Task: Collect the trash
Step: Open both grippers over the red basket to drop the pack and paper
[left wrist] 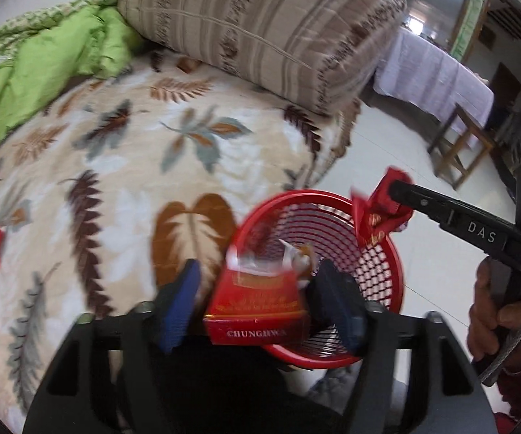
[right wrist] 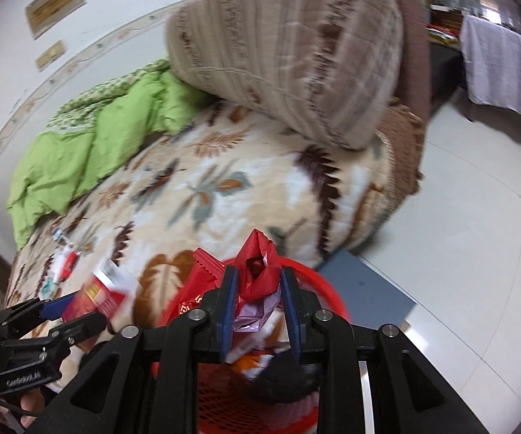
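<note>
Hovering over the red basket [left wrist: 376, 224], your right gripper [right wrist: 258, 289] pinches a crumpled red wrapper [right wrist: 257, 271] directly above it. Your left gripper [left wrist: 257, 289], spread wide, loosely cradles the cigarette pack [left wrist: 257, 307] at the near rim (more scraps [right wrist: 67, 260] wait on the bed [right wrist: 224, 188]).

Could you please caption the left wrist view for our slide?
Left gripper open around a red cigarette pack above the red basket; right gripper brings a wrapper.

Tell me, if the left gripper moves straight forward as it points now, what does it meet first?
Probably the red basket: the left gripper, with the cigarette pack between its fingers, points at its rim, though depth is unclear.
</note>
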The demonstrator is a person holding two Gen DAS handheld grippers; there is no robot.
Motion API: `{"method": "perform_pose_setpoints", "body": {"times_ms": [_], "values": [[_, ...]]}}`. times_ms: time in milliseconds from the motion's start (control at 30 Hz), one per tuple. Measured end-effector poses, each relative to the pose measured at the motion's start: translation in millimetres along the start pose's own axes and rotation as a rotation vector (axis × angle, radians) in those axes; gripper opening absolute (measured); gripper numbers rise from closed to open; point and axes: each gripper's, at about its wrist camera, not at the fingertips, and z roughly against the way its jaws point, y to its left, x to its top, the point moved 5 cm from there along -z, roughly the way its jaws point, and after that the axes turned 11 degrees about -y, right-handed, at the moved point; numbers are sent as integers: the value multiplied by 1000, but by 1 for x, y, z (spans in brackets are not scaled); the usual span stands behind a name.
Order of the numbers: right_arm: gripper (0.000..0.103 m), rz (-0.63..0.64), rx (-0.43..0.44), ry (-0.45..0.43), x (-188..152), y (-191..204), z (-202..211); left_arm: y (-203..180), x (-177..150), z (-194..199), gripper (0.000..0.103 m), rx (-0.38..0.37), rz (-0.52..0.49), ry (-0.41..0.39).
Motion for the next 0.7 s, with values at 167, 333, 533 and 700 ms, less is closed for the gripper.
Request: {"method": "perform_pose_setpoints", "body": {"times_ms": [167, 333, 533, 700], "values": [[56, -27, -6, -23, 6, -6, 6, 5, -4, 7, 70, 23, -4, -10], [56, -13, 62, -31, 13, 22, -1, 43, -7, 26, 70, 93, 79, -42], [56, 55, 181, -10, 6, 92, -20, 104, -17, 62, 70, 238, 180, -93], [56, 156, 268, 25, -8, 162, -41, 147, -33, 95, 71, 336, 249, -123]]}}
